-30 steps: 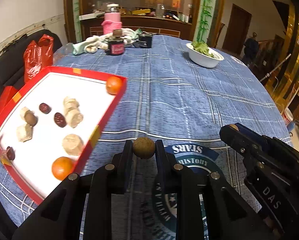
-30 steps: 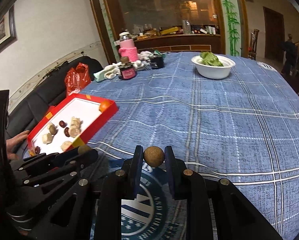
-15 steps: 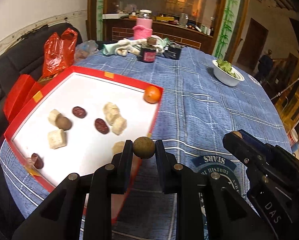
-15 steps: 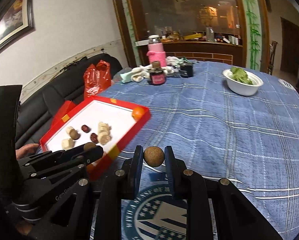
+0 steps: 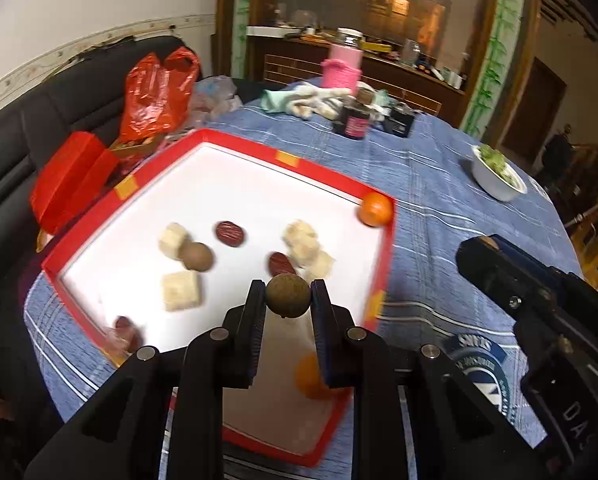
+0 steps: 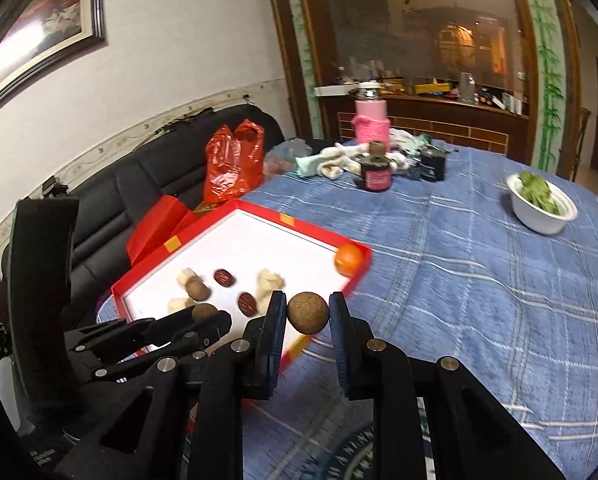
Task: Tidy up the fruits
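My left gripper (image 5: 288, 295) is shut on a small brown round fruit (image 5: 288, 295) and holds it above the near part of the red-rimmed white tray (image 5: 243, 184). My right gripper (image 6: 307, 313) is shut on another brown round fruit (image 6: 307, 313), just right of the tray's near corner (image 6: 299, 350). In the tray lie two oranges (image 5: 375, 209) (image 5: 313, 376), dark red dates (image 5: 230, 233), pale lumpy pieces (image 5: 181, 290) and one brown round fruit (image 5: 197, 256). The left gripper also shows in the right wrist view (image 6: 205, 314), over the tray.
The tray sits on a blue checked tablecloth (image 5: 439, 200). A white bowl of greens (image 6: 541, 204), a dark jar (image 6: 375, 174), a pink-sleeved bottle (image 6: 371, 120) and cloths stand at the far side. A red bag (image 5: 159, 92) and black sofa (image 5: 59, 100) are left.
Both grippers have moved left toward the tray, each still holding its brown fruit. The left gripper now hangs over the tray's inside; the right gripper has come up to the tray's near corner.
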Motion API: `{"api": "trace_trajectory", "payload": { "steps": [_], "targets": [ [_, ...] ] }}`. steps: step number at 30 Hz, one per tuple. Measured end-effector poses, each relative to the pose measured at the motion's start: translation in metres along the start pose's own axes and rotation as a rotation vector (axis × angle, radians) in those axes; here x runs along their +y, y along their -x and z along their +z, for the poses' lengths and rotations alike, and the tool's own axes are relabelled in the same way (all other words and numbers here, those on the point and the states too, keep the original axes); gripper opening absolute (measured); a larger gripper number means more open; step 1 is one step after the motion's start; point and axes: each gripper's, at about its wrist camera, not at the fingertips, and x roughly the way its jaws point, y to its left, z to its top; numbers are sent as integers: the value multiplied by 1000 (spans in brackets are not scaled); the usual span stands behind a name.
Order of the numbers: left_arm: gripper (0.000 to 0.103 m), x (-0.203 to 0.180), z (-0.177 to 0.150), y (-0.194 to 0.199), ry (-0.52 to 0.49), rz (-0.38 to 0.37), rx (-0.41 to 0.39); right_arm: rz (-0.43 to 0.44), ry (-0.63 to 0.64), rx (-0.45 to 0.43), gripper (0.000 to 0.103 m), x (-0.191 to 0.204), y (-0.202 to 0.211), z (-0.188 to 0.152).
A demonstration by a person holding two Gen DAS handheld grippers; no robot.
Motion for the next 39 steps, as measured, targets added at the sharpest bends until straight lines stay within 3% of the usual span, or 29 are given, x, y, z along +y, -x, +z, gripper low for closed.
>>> {"api": "trace_trajectory", "payload": {
  "steps": [26, 39],
  "targets": [
    [20, 53, 29, -18, 88, 99, -12, 43, 45, 81, 21, 28, -57, 14],
    [20, 54, 44, -44, 62, 143, 12, 48, 35, 107, 21, 29, -97, 29]
  ]
}}
